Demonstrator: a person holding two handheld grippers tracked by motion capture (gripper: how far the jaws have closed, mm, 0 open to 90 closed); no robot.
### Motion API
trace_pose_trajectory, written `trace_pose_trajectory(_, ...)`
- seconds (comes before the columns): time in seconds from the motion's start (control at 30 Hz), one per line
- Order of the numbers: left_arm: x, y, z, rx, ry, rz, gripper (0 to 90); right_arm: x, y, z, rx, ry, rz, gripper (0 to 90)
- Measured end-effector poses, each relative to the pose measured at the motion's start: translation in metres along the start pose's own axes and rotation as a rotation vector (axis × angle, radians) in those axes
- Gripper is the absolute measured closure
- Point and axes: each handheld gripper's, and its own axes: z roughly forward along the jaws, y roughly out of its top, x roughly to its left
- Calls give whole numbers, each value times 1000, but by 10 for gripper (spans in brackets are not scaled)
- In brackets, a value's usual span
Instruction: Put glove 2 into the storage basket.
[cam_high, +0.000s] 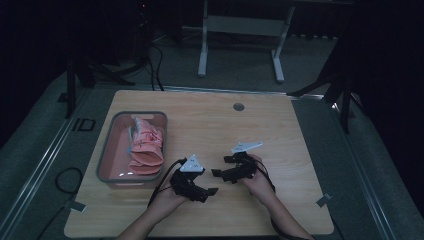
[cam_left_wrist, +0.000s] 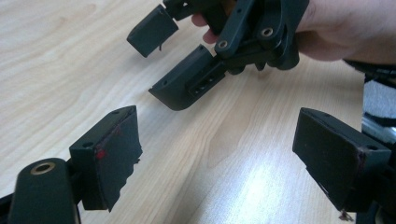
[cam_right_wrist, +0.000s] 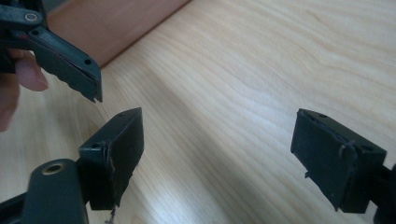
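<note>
Both black, blocky tongs, left tongs (cam_high: 214, 190) and right tongs (cam_high: 215, 172), stand apart and empty near the front edge of the pale wood-grain counter (cam_high: 280, 130). A rectangular pink tub (cam_high: 107, 150) by the left edge holds folded pink cloth (cam_high: 146, 146). Dark room beyond.

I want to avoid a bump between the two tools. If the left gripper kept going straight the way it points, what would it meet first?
Probably the right gripper: it hangs just ahead of the left gripper, above the bare table. Depth is unclear.
</note>
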Motion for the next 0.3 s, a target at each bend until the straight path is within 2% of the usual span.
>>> trace_pose_trajectory(0.17,-3,-6,10,24,-31,11,148,-2,-7,0,19,-1,7,170)
trace_pose_trajectory(0.3,-3,-7,11,19,-44,1,148,-3,-10,1,34,-6,7,168)
